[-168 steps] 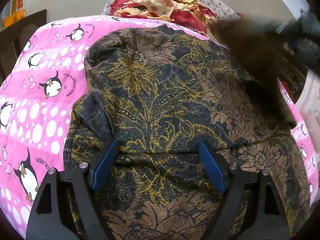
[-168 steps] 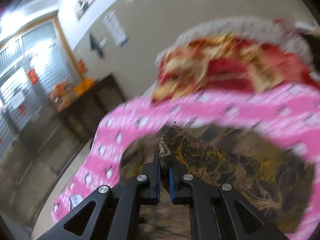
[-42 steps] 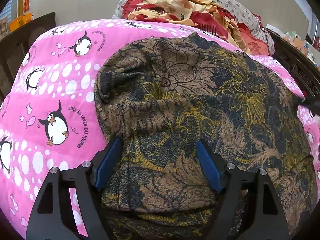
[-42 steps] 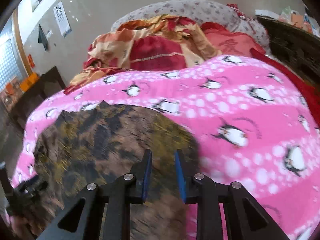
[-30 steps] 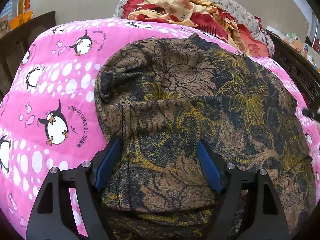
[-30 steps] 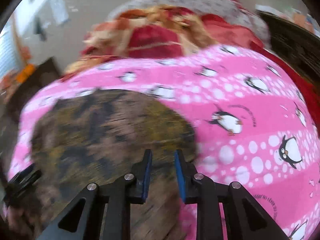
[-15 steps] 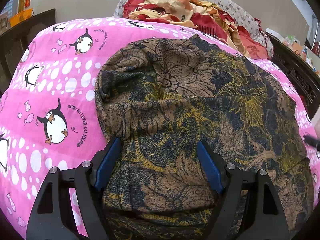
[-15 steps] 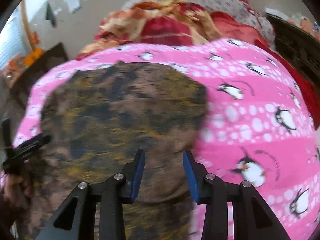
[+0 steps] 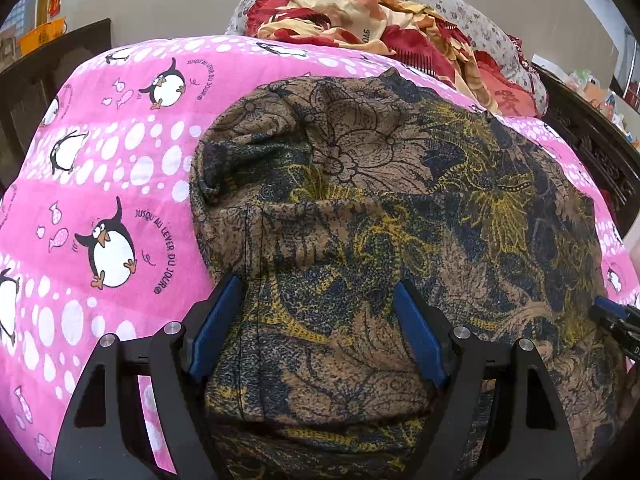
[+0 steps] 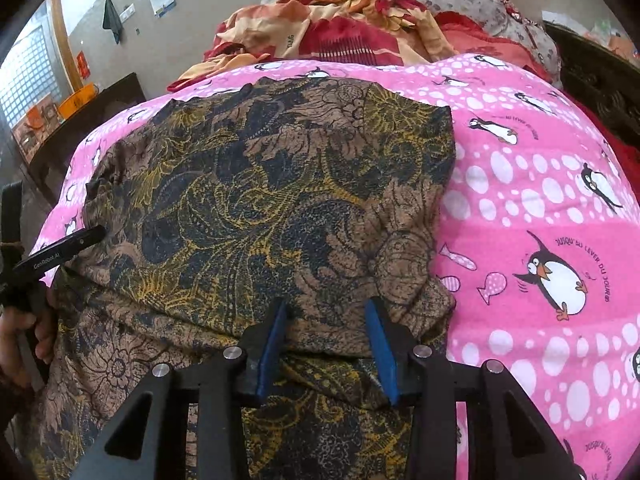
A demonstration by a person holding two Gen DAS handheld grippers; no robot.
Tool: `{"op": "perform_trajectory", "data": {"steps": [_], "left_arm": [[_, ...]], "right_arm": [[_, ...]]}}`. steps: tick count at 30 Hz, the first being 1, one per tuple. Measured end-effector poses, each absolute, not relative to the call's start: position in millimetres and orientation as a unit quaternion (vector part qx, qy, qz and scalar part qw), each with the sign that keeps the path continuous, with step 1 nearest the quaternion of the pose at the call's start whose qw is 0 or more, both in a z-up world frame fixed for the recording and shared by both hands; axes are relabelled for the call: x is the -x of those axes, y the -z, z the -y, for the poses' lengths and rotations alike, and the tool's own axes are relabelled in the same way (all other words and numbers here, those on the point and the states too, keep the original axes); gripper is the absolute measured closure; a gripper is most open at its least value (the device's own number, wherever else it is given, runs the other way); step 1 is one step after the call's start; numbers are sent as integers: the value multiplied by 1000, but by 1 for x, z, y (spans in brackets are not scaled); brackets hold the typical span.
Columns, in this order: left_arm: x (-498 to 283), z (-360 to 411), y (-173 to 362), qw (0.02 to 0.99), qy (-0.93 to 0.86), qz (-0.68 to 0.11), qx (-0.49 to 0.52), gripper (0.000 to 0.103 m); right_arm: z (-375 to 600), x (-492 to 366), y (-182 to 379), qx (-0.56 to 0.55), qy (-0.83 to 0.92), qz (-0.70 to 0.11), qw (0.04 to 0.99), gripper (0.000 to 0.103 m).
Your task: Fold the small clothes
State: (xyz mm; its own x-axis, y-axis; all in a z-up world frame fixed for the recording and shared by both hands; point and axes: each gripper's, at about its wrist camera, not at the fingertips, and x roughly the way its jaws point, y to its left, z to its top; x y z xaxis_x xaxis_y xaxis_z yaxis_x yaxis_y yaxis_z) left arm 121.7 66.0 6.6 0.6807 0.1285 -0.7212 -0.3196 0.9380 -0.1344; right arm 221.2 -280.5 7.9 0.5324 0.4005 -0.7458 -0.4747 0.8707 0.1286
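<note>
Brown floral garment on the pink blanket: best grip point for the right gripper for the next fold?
Judging from the pose, take the brown floral garment at its near right corner, beside the right gripper. Come in low from the right, off the pink penguin blanket: that folded edge there lies exposed and bulges slightly, so open fingers could slip around it.

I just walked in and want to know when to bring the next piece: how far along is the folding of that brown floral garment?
Done: one fold, the garment lies doubled on the pink penguin blanket. In hand: nothing; the left gripper and right gripper sit open over its near edge. Left: further folds to make it compact.
</note>
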Motion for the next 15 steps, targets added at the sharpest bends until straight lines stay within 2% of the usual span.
{"op": "perform_trajectory", "data": {"steps": [5, 7, 12, 14, 15], "left_arm": [[-121, -65, -8, 908, -124, -379, 126, 24], [-121, -65, -8, 908, -124, -380, 124, 24], [-121, -66, -8, 908, -122, -379, 128, 24], [-121, -67, -8, 909, -119, -378, 132, 24], [-121, -66, -8, 908, -120, -378, 132, 24]], "right_arm": [[267, -217, -24, 59, -214, -424, 878, 63], [264, -207, -38, 22, -223, -405, 886, 63], [225, -199, -30, 8, -244, -413, 877, 55], [212, -203, -8, 28, -227, -434, 871, 44], [208, -199, -2, 42, -223, -413, 882, 43]]}}
